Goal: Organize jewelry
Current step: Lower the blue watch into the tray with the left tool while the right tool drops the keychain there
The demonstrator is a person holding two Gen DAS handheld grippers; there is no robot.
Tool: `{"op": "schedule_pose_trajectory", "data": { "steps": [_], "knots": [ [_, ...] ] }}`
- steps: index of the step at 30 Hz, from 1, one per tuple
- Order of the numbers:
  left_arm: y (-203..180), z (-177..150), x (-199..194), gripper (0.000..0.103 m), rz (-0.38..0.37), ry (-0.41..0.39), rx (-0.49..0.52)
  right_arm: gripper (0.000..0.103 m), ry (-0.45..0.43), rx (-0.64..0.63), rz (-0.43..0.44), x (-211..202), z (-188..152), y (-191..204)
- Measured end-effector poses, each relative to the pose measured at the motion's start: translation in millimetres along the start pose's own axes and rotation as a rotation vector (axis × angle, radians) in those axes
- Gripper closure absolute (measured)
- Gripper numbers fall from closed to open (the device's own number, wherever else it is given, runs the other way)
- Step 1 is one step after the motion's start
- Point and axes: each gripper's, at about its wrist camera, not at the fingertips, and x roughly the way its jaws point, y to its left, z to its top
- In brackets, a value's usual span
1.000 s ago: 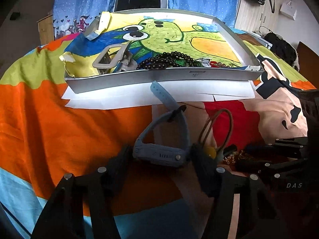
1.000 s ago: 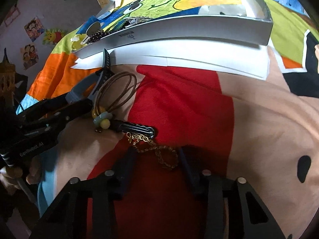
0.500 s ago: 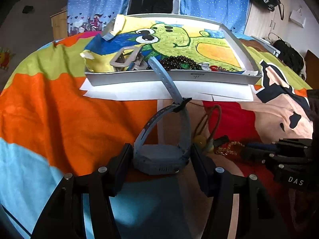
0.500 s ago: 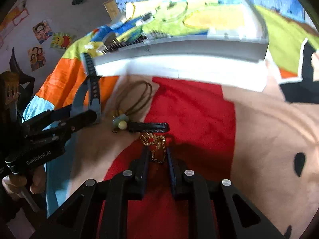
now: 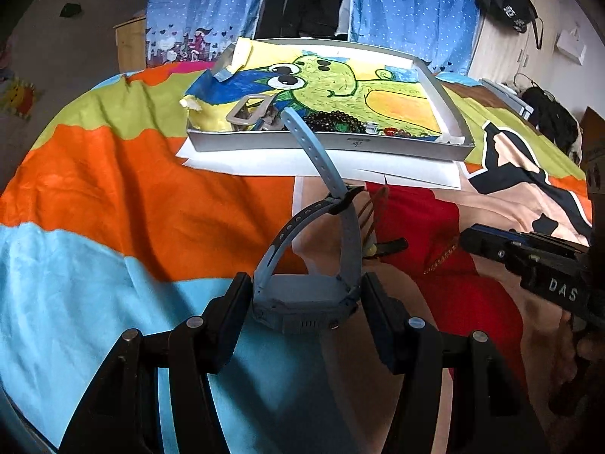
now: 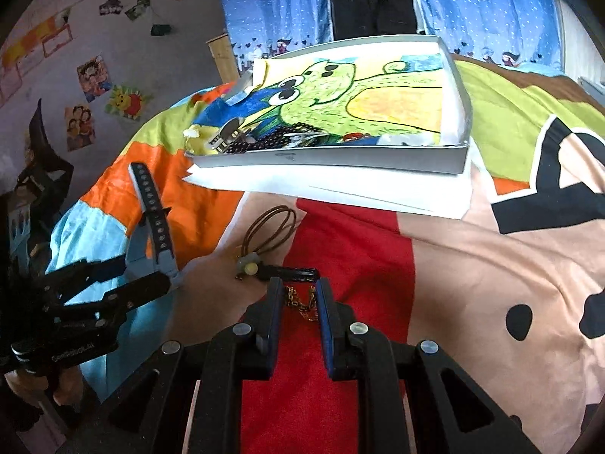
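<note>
Watch [image 5: 304, 302] clamped in left gripper [image 5: 306, 295]; gold chain [image 6: 300, 300] seemingly between right gripper [image 6: 298, 299].

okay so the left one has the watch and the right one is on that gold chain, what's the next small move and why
Probably carry the blue-grey watch, clamped in the left hand-held gripper, forward over the tray rim. It is already off the blanket, and beads already lie in the tray.

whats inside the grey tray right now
The tray holds a cartoon drawing as a liner, with dark beads, a grey buckle and small red beads along its near edge. The near wall hides whatever lies lower.
</note>
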Motion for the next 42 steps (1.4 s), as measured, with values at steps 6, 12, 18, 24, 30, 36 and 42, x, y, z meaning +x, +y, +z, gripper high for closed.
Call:
{"op": "schedule_pose_trajectory", "data": {
  "steps": [6,12,18,24,30,36,42],
  "knots": [
    [-0.8,-5.2,-5.2,0.049,-0.005,0.008,-0.025,0.086,-0.035,0.060,0.013,-12.7,1.2,-11.3],
    [-0.5,6.1,-13.0,0.049,-0.020,-0.039,-0.041,0.086,-0.112,0.070,0.026,-29.5,6.4,-13.7],
    [0.3,47.9,-15.5,0.049,-0.020,-0.086,-0.039,0.086,-0.267,0.067,0.075,-48.1,32.9,-14.2],
    [1.5,105.8,-1.4,0.049,-0.012,-0.110,-0.052,0.086,-0.430,0.073,0.109,-53.3,83.0,-21.8],
    [1.8,144.8,31.4,0.049,-0.012,-0.108,-0.061,0.086,-0.462,0.102,0.080,-23.4,116.3,-45.8],
    [6.4,164.3,71.5,0.049,-0.002,-0.050,-0.062,0.086,-0.377,0.162,0.025,15.4,113.5,-80.1],
    [7.7,168.3,98.9,0.049,0.024,0.034,-0.054,0.086,-0.295,0.171,-0.032,35.7,102.3,-91.4]
  ]
}}
